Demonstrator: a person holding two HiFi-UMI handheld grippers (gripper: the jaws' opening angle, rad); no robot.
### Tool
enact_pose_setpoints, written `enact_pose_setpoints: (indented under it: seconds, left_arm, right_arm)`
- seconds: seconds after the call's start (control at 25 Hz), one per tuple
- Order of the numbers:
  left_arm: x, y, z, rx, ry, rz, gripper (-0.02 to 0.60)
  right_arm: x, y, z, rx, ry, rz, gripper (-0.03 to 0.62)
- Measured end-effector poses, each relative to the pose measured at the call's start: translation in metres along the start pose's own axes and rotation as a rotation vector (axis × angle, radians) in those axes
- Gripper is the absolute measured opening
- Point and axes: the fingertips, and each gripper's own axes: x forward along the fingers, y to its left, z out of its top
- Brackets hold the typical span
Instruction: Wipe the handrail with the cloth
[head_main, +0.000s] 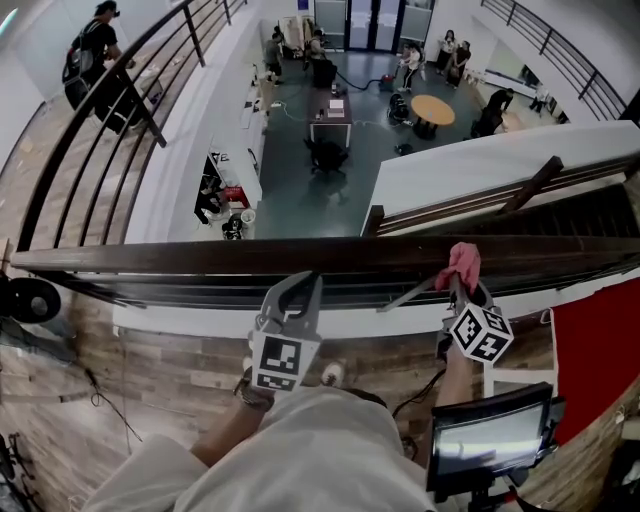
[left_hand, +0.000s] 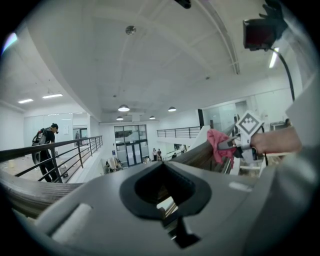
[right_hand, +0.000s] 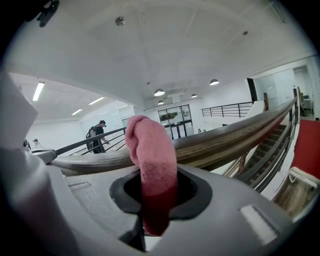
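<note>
The right claw (head_main: 458, 288) clamps a pink cloth (head_main: 461, 264), its free end up against the dark wooden handrail (head_main: 200, 255) over an atrium (head_main: 330, 150). The left claw (head_main: 300, 290) hangs closed and empty just short of the rail. Soft, light and floppy, the cloth likely needs a pinch deep in its bunch to keep from slipping out.

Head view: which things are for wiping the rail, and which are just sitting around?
For the job: pink cloth, wooden handrail, right hand-held gripper pinching the cloth.

Just around: left hand-held gripper with nothing in it, round table downstairs, screen, red surface.
</note>
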Motion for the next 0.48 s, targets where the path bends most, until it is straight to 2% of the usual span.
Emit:
enact_pose_setpoints:
  seconds: [0.28, 0.48]
  left_arm:
    - [0.003, 0.011, 0.002, -0.001, -0.006, -0.011, 0.008]
    - [0.000, 0.023, 0.007, 0.004, -0.026, -0.007, 0.008]
  right_arm:
    - [0.000, 0.000, 0.032, -0.013, -0.119, -0.037, 0.074]
    - [0.014, 0.000, 0.044, -0.027, -0.117, -0.072, 0.074]
